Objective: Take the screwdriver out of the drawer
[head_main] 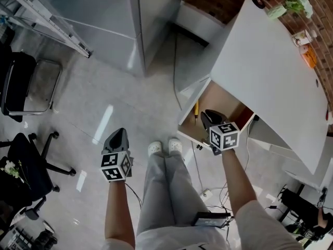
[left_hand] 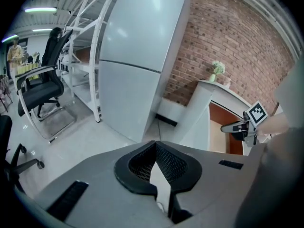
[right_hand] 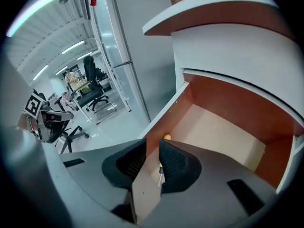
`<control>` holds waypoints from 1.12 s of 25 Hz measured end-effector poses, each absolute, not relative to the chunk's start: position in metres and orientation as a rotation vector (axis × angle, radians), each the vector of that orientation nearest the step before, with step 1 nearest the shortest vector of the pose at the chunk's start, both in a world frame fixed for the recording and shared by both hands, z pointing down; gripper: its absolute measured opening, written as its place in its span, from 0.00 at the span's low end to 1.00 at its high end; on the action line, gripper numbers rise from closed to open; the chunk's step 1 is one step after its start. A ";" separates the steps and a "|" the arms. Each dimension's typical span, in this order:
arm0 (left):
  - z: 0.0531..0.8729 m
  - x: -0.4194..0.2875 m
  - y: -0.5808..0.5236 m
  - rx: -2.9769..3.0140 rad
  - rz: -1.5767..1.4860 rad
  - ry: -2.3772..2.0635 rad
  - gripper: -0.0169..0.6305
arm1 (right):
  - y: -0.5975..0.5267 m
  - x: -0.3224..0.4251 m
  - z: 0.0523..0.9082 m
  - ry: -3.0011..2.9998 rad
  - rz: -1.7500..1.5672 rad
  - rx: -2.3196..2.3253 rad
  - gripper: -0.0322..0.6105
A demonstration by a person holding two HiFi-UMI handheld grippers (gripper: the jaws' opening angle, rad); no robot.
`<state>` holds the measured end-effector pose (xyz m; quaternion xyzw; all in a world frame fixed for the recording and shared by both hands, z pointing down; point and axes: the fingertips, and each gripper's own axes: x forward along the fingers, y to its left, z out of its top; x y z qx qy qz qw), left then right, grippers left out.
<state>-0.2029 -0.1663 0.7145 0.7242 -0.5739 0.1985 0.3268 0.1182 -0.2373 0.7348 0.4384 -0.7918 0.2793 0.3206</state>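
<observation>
Left gripper first, lower left of centre in the head view. It hung over the grey floor, well apart from the drawer. Its own view showed the jaw tips meeting with nothing between them: pinched together, empty, idle.

Moving right, there was the screwdriver, yellow handle and all. It lay inside the open drawer, right along its left wall, just right of centre in the head view. Beside it sat the right gripper, over the drawer's front edge with its nose pointed into the box. Its own view had the jaws parted by a narrow slot and gripping nothing. The yellow end of the screwdriver peeked out just above the jaw tips at mid-frame, and a sliver of it showed through the slot. Further right, the white desk top ran over the drawer.

So, the score: drawer out, tool in plain sight, right gripper lined up close to it. No grip had been made yet, by my reading. What was left was to close on the handle and lift the tool clear of the drawer.
</observation>
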 end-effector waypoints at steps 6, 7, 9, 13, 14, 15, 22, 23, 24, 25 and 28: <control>0.736 -0.202 -0.171 1.886 0.548 -1.487 0.04 | -0.247 0.119 0.779 -2.005 0.777 1.107 0.24; 0.740 -0.202 -0.172 1.883 0.551 -1.484 0.04 | -0.249 0.120 0.786 -1.992 0.773 1.106 0.24; 0.747 -0.203 -0.173 1.874 0.560 -1.482 0.04 | -0.254 0.122 0.799 -1.966 0.763 1.108 0.24; 0.761 -0.203 -0.174 1.878 0.614 -1.468 0.04 | -0.266 0.123 0.818 -1.938 0.755 1.110 0.24; 0.764 -0.202 -0.174 1.879 0.625 -1.461 0.04 | -0.269 0.123 0.822 -1.932 0.751 1.106 0.24; 0.767 -0.201 -0.174 1.879 0.631 -1.455 0.04 | -0.271 0.123 0.826 -1.923 0.746 1.103 0.24; 0.776 -0.195 -0.174 1.858 0.625 -1.444 0.04 | -0.276 0.121 0.851 -1.847 0.742 1.077 0.24; 0.777 -0.195 -0.174 1.853 0.622 -1.446 0.04 | -0.276 0.122 0.854 -1.838 0.732 1.079 0.24; 0.778 -0.196 -0.174 1.849 0.619 -1.448 0.04 | -0.277 0.123 0.856 -1.831 0.718 1.087 0.23; 0.779 -0.196 -0.174 1.845 0.617 -1.451 0.04 | -0.278 0.125 0.857 -1.829 0.708 1.097 0.21; 0.781 -0.197 -0.170 1.835 0.623 -1.452 0.04 | -0.281 0.127 0.858 -1.831 0.717 1.127 0.19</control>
